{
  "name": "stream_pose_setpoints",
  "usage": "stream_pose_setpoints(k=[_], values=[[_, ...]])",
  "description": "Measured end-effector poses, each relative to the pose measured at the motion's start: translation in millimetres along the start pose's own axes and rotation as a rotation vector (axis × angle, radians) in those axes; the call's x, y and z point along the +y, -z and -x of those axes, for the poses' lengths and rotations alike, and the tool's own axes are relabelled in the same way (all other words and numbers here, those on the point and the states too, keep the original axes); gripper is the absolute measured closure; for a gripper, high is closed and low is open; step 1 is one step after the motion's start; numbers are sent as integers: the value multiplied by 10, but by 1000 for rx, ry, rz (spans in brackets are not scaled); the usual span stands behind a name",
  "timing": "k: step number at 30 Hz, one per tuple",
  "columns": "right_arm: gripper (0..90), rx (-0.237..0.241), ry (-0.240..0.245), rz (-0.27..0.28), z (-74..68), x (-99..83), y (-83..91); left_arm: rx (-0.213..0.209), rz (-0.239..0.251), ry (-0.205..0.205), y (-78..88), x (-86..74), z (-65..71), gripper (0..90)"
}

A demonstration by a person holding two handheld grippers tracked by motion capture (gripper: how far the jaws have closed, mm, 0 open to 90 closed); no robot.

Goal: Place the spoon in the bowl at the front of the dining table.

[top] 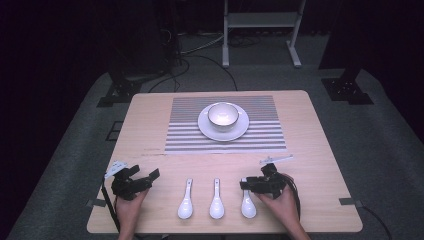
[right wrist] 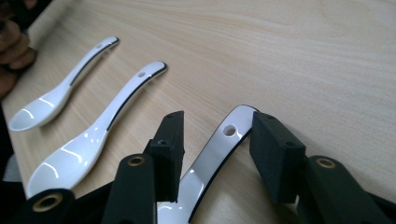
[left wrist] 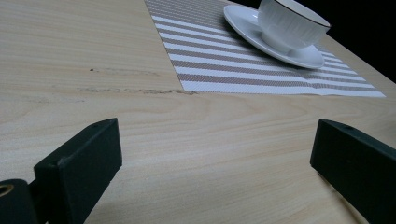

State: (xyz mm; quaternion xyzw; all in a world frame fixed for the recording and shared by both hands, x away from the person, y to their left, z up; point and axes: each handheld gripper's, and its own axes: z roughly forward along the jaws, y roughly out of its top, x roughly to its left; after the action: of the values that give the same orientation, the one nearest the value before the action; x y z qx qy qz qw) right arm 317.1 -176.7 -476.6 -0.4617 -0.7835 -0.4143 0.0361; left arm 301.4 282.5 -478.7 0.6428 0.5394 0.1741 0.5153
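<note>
Right claw (right wrist: 217,154): jaws half apart, straddling the handle of the right-hand spoon (right wrist: 212,154). The handle lies between the pads with a gap visible on each side, so the spoon is not yet grasped. It lies flat on the bench near the front edge, toward the right corner, handle end pointing to the far edge. In the high view the right claw (top: 245,184) sits low over the same spoon (top: 248,204), with the person's right hand (top: 280,200) behind it.

Left claw (left wrist: 215,154): released, jaws wide apart, bare wood between them. In the high view the left claw (top: 145,175) rests near the front left corner, held by the left hand (top: 129,207).

Two further spoons lie along the front edge: the middle spoon (top: 217,200) and the left spoon (top: 185,201), parallel and apart from each other.

Bench (top: 310,150): pale wood grain, square with rounded corners, with a dark scuff line (left wrist: 135,91) just off the mat's near left corner. A striped placemat (top: 185,125) lies at the middle of the far edge, carrying a white saucer (top: 240,131) with a white bowl (top: 223,116) on it.

Room: dark, grey floor covering (top: 380,150), cables (top: 200,55) and a white metal stand (top: 260,20) beyond the far edge.
</note>
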Motion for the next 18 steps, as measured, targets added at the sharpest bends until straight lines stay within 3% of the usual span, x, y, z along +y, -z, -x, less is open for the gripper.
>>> stream_pose_setpoints(k=[4, 15, 18], values=[[606, -60, 18, -15, -59, 19, -11, -1, 0, 0, -1, 1, 0, 7], [717, -78, 5, -32, -42, 27, -1, 0, -4, -3, -9, 2, 3, 8], [750, -88, 23, -64, -53, 52, 2, -1, -4, -2, -9, 2, 2, 8]])
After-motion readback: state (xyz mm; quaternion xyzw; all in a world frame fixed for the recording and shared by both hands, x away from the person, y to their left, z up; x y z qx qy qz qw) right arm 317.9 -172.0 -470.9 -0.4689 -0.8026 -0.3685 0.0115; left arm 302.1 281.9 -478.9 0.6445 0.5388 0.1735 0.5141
